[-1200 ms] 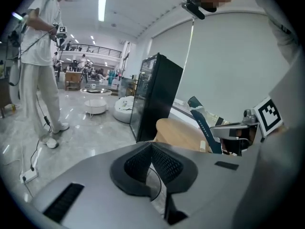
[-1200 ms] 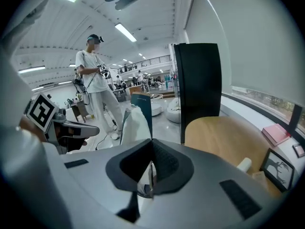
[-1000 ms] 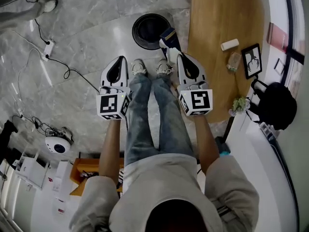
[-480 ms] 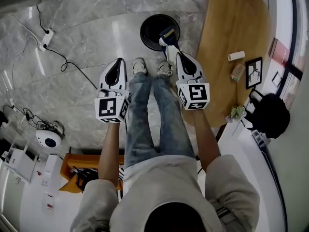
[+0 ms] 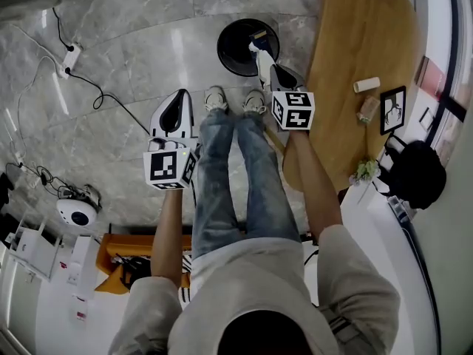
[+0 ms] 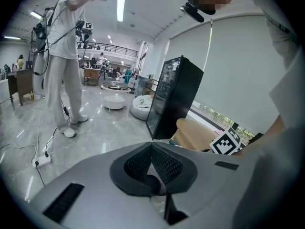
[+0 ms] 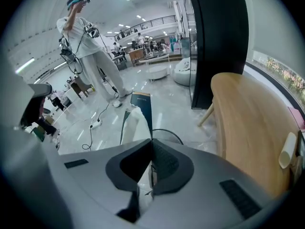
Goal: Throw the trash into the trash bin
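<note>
Overhead, the right gripper (image 5: 266, 63) is clamped on a white-and-navy wrapper (image 5: 258, 45) over the black trash bin (image 5: 228, 50); its print is too small to read. The left gripper (image 5: 182, 95) is closed, empty.

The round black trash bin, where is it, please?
The bin stands top centre in the head view, beyond the white shoes, left of the oval wooden table.
</note>
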{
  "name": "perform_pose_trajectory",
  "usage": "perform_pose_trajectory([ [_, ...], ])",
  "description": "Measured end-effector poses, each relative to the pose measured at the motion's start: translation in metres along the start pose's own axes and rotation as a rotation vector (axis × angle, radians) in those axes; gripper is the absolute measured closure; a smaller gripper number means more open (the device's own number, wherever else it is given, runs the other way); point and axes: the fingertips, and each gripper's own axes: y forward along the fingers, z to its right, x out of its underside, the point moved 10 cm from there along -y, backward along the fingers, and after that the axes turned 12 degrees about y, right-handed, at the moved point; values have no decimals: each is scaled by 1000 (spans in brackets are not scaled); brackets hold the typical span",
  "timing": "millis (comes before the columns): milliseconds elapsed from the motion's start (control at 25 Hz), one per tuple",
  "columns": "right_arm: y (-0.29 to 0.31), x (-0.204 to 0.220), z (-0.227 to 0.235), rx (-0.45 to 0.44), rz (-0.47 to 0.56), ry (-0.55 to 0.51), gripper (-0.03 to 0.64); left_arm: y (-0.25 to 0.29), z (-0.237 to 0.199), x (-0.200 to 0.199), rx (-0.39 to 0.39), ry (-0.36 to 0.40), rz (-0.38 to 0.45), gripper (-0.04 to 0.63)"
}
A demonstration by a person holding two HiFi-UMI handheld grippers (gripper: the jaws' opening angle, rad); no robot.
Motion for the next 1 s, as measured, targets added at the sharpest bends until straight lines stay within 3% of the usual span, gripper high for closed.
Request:
perform_pose_trajectory([
  [520, 69, 14, 5, 74, -227, 20, 583, -2, -13, 4, -5, -8, -10, 578],
  [560, 72, 15, 5, 60, -247, 22, 550, -2, -14, 5, -5, -9, -11, 577],
  [600, 75, 15, 4, 43, -263, 28, 404, -2, -14, 5, -5, -10, -11, 577],
  [640, 77, 15, 3, 28, -274, 35, 376, -2, -15, 5, -4, -11, -11, 577],
  [720, 77, 14, 0, 14, -274, 31, 385, -1, -15, 5, -3, -13, -10, 577],
  [1000, 54, 11, -7, 7, -165, 23, 549, 1, -13, 4, 16, -11, 1, 577],
])
